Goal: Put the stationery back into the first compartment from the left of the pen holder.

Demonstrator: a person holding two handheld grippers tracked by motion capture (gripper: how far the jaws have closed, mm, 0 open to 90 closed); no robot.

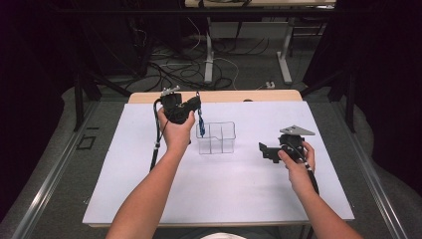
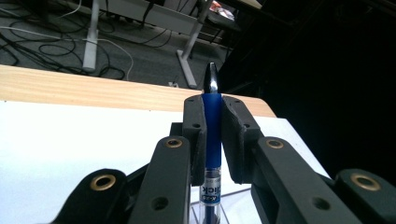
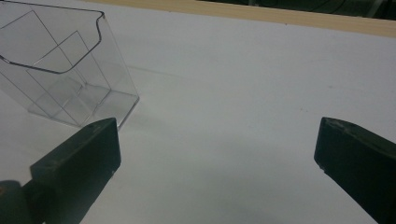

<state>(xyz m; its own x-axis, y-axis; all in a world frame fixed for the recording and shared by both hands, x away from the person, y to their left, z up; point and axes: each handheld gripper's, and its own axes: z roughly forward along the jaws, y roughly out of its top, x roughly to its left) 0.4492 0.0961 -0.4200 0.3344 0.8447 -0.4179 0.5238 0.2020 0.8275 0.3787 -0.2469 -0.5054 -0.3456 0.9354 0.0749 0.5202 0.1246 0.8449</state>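
On the table, around the organizer: hazards first, then surfaces
Table (image 1: 219,194): flat matte white sheet over a pale wood edge; smooth, so the organizer could slide if nudged
Organizer (image 1: 215,137): clear hard plastic, thin dividers, open top; light and likely to tip if struck
Right gripper (image 1: 265,151): right of the organizer, low over the sheet, jaws spread wide and empty
Left gripper (image 2: 212,135): above the organizer's left edge, jaws clamped on the pen
Pen (image 2: 212,140): glossy blue barrel, clear end, held upright; may slip or catch a divider
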